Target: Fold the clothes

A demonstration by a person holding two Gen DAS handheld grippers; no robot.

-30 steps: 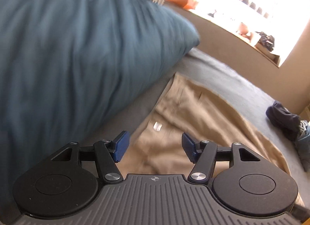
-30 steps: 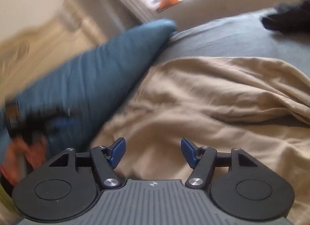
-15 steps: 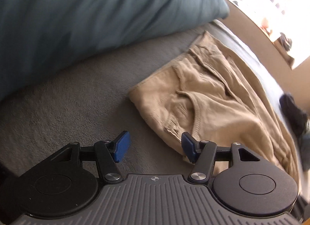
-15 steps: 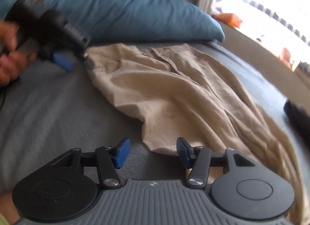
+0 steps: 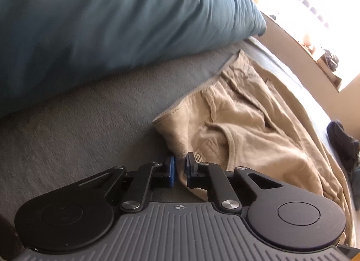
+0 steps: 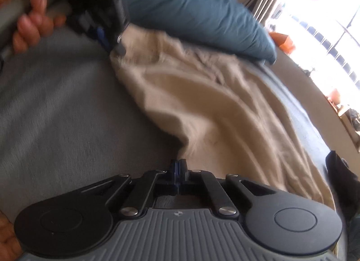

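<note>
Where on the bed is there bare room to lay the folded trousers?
Bare grey bed lies between the blue pillow and the tan trousers, nearest both tongs. Far side is crowded: dark clothes near the window wall.

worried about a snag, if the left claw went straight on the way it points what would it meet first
The left claw is already shut on the trousers at the waist corner; going straight on, it would meet more of the trousers first, probably bunching them.
</note>
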